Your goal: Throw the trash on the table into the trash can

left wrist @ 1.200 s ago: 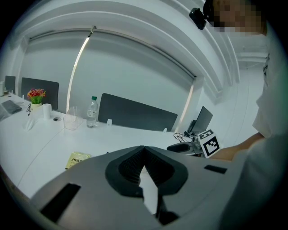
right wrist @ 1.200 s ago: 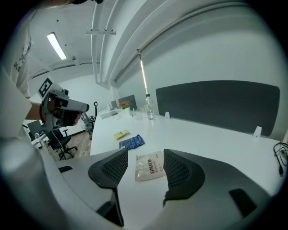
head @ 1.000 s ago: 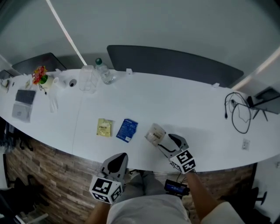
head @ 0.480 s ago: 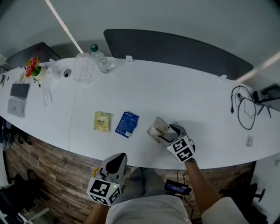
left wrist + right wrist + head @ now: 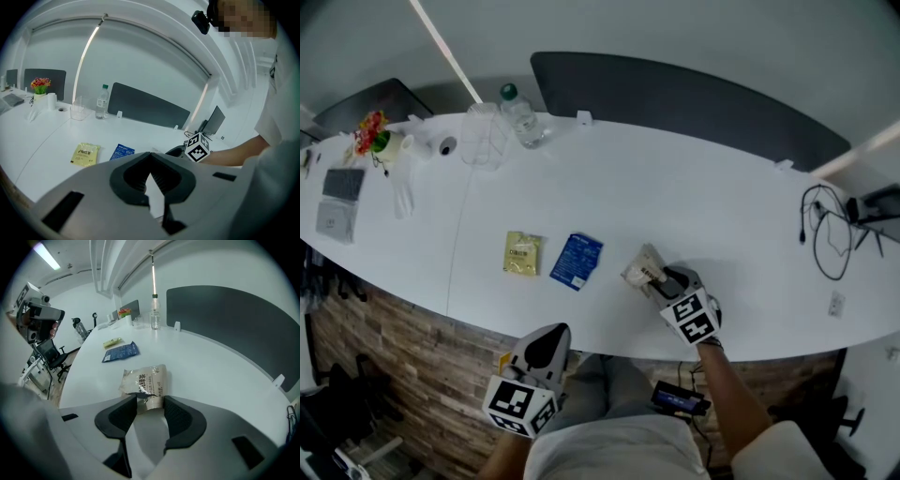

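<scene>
A crumpled pale snack wrapper [image 5: 641, 269] [image 5: 145, 380] lies near the white table's [image 5: 703, 206] front edge. My right gripper [image 5: 661, 282] [image 5: 150, 401] sits right at it, its jaws closing, with the wrapper's near end between them and the pads not clearly pressing on it. Further left lie a blue packet [image 5: 577, 261] [image 5: 121, 352] and a yellow packet [image 5: 522, 253] [image 5: 85, 153]. My left gripper [image 5: 550, 337] [image 5: 150, 154] hangs below the table edge, off the table, shut with nothing in it. No trash can is in view.
At the back left stand a water bottle [image 5: 521, 117], a clear container [image 5: 483, 145], a paper roll [image 5: 445, 145] and a small flower pot [image 5: 373, 133]. Black cables [image 5: 825, 239] lie at the right end. A dark panel [image 5: 694, 103] runs behind the table.
My right gripper has pushed forward onto the wrapper's near end, and its jaws have narrowed around it. The left gripper has stayed below the table edge.
</scene>
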Demonstrator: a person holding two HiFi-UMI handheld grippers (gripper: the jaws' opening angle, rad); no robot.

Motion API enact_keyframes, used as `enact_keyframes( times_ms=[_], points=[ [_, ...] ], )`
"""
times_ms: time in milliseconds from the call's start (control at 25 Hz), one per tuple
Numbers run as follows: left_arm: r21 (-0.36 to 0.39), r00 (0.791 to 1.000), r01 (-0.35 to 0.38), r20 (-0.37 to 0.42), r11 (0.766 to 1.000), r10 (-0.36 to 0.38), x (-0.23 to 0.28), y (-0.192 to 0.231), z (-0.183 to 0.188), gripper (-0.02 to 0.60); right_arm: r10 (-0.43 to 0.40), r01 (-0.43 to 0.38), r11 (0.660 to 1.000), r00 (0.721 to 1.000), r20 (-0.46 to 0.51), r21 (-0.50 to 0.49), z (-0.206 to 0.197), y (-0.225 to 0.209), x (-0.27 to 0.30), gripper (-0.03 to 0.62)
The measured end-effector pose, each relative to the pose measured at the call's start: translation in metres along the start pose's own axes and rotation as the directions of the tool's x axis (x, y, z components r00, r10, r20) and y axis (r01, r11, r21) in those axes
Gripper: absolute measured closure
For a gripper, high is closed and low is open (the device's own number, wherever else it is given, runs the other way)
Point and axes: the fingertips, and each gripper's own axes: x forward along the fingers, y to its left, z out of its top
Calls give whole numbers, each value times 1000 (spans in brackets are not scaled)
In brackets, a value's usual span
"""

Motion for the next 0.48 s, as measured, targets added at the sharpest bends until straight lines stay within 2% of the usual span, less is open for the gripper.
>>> enact_keyframes(
  times_ms=[200, 320, 480],
  points=[
    [3, 1000, -1, 0, 1000, 1, -1, -1, -2, 580, -38, 37, 999, 998, 44, 24, 3, -3, -7, 519],
    [3, 1000, -4, 3, 1000, 4, -3, -1, -2, 580, -36, 32, 998, 997, 75, 46, 8, -3, -12, 549],
    [6, 1000, -7, 17, 1000, 7, -6, -2, 1, 580, -27, 19, 997, 992, 122, 72, 19, -1, -24, 559]
  ],
)
